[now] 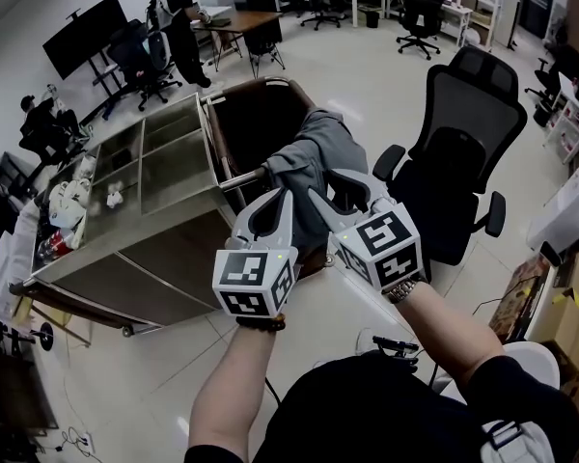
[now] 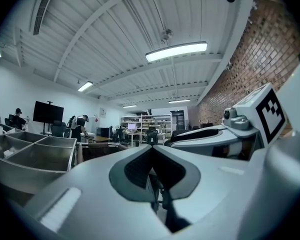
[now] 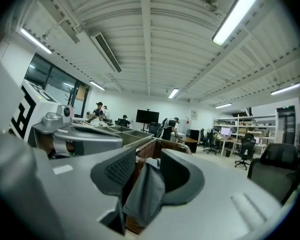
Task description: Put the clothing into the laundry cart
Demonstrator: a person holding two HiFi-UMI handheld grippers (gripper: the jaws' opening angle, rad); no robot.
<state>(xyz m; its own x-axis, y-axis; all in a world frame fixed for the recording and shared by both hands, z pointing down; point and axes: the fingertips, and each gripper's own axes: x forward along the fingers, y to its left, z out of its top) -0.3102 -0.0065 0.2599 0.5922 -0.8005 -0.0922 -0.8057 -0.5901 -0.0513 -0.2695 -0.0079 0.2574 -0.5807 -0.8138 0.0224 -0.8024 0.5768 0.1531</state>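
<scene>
Garment between closing jaws of right gripper; head view hides that.

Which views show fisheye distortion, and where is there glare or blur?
Head view: room curves at the edges, light even. Left gripper view: black corners, ceiling lamp blown out, near fingers soft. Right gripper view: black corners too, grey garment between the closing fingers slightly blurred.

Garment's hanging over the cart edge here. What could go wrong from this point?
1. The right gripper is closing on only a thin fold of the grey garment, so it could slip free.
2. The garment lies draped over the laundry cart rim, partly outside, so it might slide to the floor.
</scene>
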